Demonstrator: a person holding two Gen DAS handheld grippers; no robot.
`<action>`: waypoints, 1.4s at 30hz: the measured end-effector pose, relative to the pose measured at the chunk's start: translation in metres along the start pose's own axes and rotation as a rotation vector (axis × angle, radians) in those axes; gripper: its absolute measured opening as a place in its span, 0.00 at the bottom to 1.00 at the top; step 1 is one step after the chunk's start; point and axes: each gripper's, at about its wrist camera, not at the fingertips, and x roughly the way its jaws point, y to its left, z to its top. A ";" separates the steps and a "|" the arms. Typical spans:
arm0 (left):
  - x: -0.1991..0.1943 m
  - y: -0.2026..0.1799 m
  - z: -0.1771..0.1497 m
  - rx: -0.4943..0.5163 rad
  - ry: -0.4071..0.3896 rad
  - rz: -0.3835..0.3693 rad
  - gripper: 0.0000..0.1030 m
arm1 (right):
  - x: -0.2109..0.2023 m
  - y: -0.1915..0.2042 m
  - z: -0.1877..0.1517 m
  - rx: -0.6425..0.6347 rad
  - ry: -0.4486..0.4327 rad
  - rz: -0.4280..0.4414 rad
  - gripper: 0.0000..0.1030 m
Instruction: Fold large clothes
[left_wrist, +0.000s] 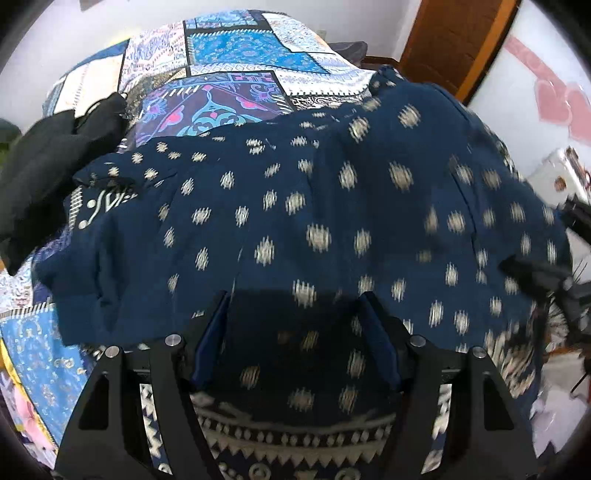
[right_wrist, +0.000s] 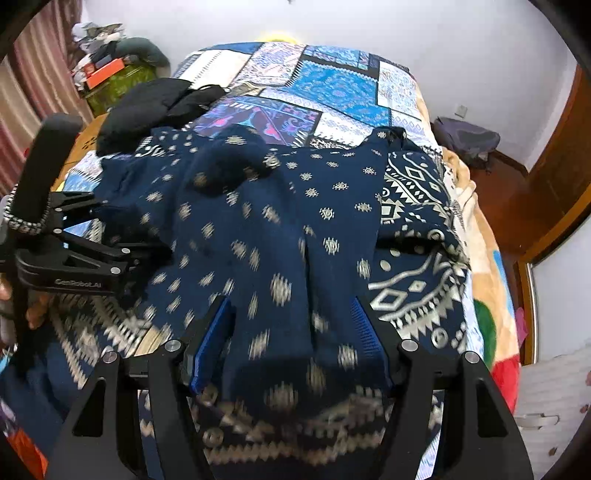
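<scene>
Navy cloth with pale woven spots, this garment (left_wrist: 332, 206) fills the middle of both views, spread across the patchwork bed (left_wrist: 229, 48). It looks thin, soft and limp to me, light but large, so it should sag and slide wherever I leave it unsupported. My left gripper (left_wrist: 295, 332) stands wide, cloth lying between the fingers (left_wrist: 212, 325), unpinched. My right gripper (right_wrist: 291, 332) is just as wide, fabric bunched loosely between. I would take hold at the patterned border hem (right_wrist: 288, 435) at the bottom of frame. A black garment (right_wrist: 147, 107) lies upper left.
</scene>
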 end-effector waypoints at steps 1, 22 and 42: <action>-0.005 0.000 -0.005 0.009 -0.005 0.005 0.67 | -0.006 0.000 -0.002 -0.006 -0.003 0.005 0.61; -0.106 0.167 -0.028 -0.507 -0.266 -0.051 0.78 | -0.052 -0.079 0.048 0.238 -0.194 0.059 0.61; 0.019 0.208 -0.001 -0.604 -0.168 -0.282 0.75 | 0.062 -0.157 0.051 0.502 0.028 0.214 0.61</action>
